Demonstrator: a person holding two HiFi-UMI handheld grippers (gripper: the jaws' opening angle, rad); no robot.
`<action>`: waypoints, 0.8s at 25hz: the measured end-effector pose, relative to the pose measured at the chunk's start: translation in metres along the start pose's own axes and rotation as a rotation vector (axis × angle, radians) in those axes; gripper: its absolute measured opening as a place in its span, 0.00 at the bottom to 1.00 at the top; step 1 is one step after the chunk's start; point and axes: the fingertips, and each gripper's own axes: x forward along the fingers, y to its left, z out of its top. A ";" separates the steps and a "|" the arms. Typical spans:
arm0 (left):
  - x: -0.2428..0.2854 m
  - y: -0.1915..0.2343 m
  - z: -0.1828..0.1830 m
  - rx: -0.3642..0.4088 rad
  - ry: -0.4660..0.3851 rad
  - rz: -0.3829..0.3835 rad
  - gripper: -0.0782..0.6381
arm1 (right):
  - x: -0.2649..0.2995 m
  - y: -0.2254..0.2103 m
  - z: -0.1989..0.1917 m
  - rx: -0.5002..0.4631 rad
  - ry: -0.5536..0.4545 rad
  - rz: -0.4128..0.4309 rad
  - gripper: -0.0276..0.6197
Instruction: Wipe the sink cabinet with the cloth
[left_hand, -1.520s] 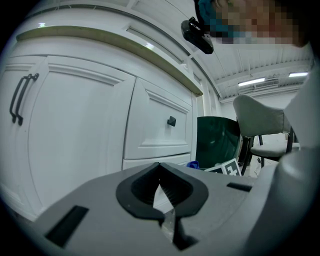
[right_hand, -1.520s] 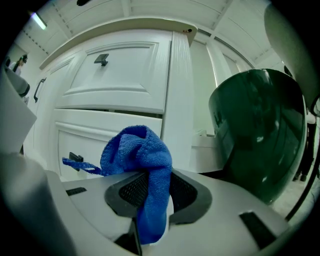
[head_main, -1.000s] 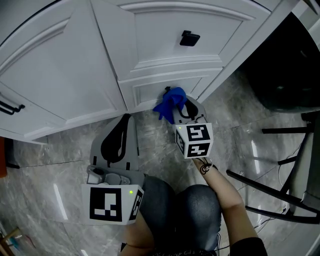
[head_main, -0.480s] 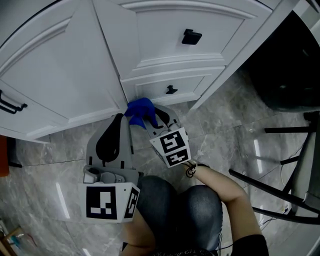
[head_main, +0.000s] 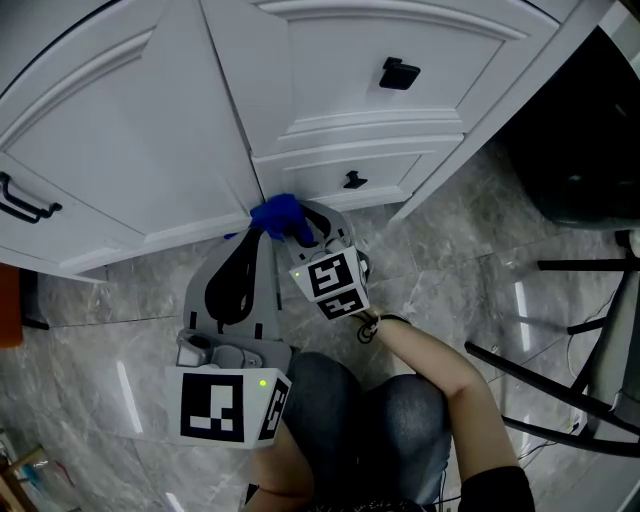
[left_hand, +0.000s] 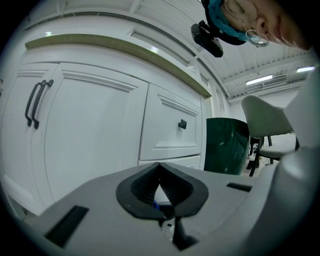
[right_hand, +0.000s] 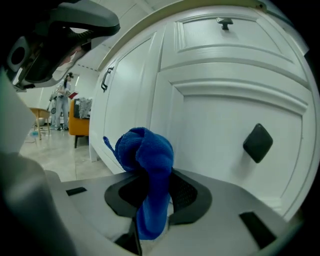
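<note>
- While the right gripper (head_main: 298, 226) clamps the bunched blue cloth (head_main: 276, 214) between its jaws, the cloth sits at the foot of the sink cabinet (head_main: 130, 140), left of the lower drawer knob (head_main: 353, 181).
- The left gripper (head_main: 250, 245) lies just left of it, jaws pressed together on nothing, tip near the cloth.
- A dark green bin (head_main: 580, 130) and chair legs (head_main: 560, 385) stand well apart, right.

Grey marble floor (head_main: 120, 330), black chair frame (head_main: 575, 263) (at right), green bin (left_hand: 225, 145).
</note>
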 end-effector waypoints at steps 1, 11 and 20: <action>0.000 0.000 0.000 0.001 0.001 0.001 0.11 | 0.000 -0.001 -0.001 -0.006 0.001 -0.003 0.22; 0.002 -0.003 -0.001 0.011 0.010 -0.005 0.11 | -0.005 -0.013 -0.005 -0.070 -0.023 -0.043 0.22; 0.008 -0.007 -0.005 0.012 0.022 -0.022 0.11 | -0.013 -0.032 -0.007 -0.031 -0.038 -0.085 0.22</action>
